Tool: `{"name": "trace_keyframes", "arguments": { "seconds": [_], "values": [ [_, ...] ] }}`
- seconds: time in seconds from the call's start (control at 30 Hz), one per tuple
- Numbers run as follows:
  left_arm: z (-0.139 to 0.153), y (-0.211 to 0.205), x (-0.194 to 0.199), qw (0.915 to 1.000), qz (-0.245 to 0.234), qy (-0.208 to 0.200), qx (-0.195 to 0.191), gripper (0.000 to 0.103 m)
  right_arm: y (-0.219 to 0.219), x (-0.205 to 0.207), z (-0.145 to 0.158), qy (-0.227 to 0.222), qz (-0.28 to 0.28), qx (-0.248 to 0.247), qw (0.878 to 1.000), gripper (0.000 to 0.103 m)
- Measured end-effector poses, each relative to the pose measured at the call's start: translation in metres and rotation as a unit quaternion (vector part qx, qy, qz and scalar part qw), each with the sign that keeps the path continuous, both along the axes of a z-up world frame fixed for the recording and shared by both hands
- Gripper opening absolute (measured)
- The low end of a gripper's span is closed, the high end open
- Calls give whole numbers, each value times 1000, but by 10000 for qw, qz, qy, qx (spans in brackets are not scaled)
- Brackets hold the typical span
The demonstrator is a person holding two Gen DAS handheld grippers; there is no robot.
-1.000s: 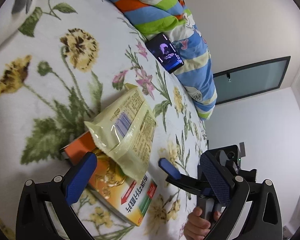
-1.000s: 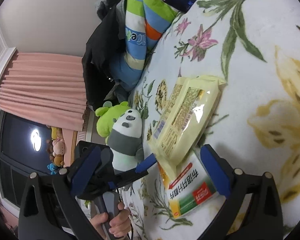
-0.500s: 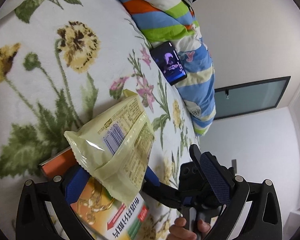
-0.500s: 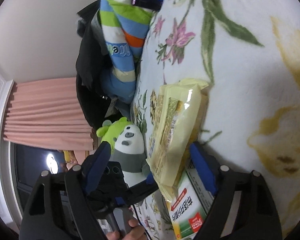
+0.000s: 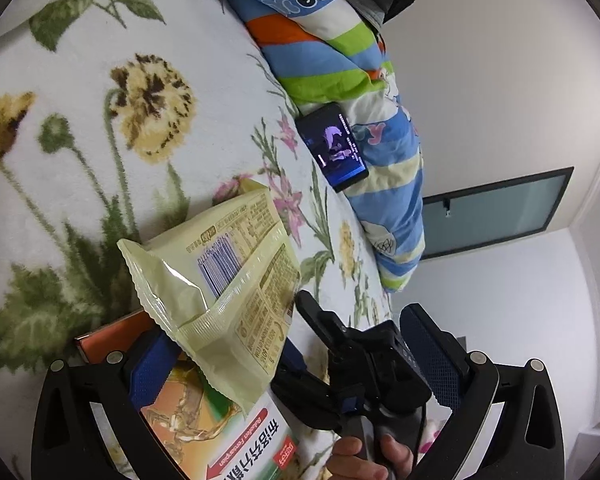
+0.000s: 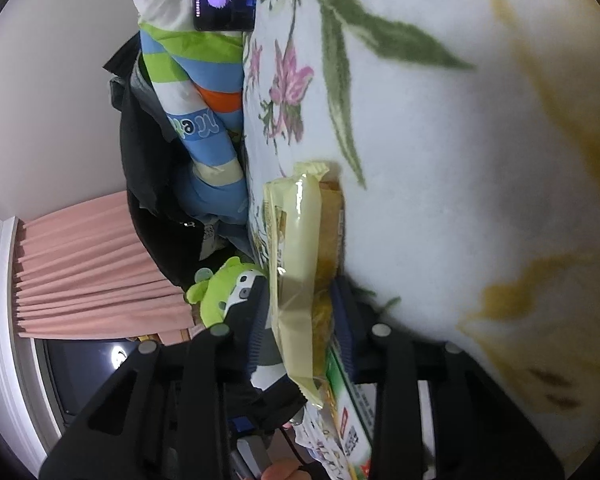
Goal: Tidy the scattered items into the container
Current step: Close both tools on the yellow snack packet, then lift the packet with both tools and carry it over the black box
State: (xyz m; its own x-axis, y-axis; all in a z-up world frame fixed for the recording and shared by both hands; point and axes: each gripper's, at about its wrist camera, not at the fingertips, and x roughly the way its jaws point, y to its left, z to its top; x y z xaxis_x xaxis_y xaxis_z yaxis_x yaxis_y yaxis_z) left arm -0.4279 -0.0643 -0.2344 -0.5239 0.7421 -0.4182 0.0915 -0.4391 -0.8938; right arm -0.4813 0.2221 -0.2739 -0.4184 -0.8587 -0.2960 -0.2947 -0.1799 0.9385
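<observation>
Progress: early stage. No container appears in either view, so nothing can be confirmed as stowed. 2 task items are seen, both on the white floral fleece blanket [image 5: 80,184].

Left wrist view, left to right:
- The flat cardboard box with an orange side and a white-and-green face [image 5: 204,432] lies on the blanket, not yet picked up.
- The pale yellow plastic snack packet [image 5: 228,280] rests tilted across the box, its upper end raised.
- The left gripper [image 5: 284,332] stands released, jaws spread wide. One blue pad is tucked under the packet's lower edge and the other is well clear. It holds nothing.
- The right gripper [image 5: 340,344] is closing on the packet's near edge. In its own view the packet sits between the blue pads, which appear to touch it.

Judgement: 1 pick is in hand. Both items have yet to go into the container, wherever it stands.

Writing:
- Packet: a barcode and dense small print, too fine to read.
- Box: large black Chinese characters, and a red band with white Latin lettering that is not legible.
- The black smartphone with a lit screen [image 5: 332,148] shows a purple figure, with text too small to read.
- The striped blue, green, orange and white quilt [image 5: 324,52] shows the letters "ete".
</observation>
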Motion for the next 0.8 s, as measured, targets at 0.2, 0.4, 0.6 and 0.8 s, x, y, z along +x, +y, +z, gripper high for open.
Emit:
{"name": "trace_keyframes", "arguments": {
  "seconds": [0.2,0.4,0.6,0.8],
  "values": [
    [0,6,-9,9999,-53,-38,-78,98,-14,-12,6,82,179,439,9988,31],
    [-23,-7,-12,9990,90,-425,58,30,-13,-16,-1,52,1,94,9999,26],
    [-27,-13,-8,9987,138,-446,206,23,-13,-11,9,224,14,285,9993,25],
    [-9,-3,-4,9995,81,-303,25,23,-7,-3,24,375,-15,361,9986,25]
  ]
}}
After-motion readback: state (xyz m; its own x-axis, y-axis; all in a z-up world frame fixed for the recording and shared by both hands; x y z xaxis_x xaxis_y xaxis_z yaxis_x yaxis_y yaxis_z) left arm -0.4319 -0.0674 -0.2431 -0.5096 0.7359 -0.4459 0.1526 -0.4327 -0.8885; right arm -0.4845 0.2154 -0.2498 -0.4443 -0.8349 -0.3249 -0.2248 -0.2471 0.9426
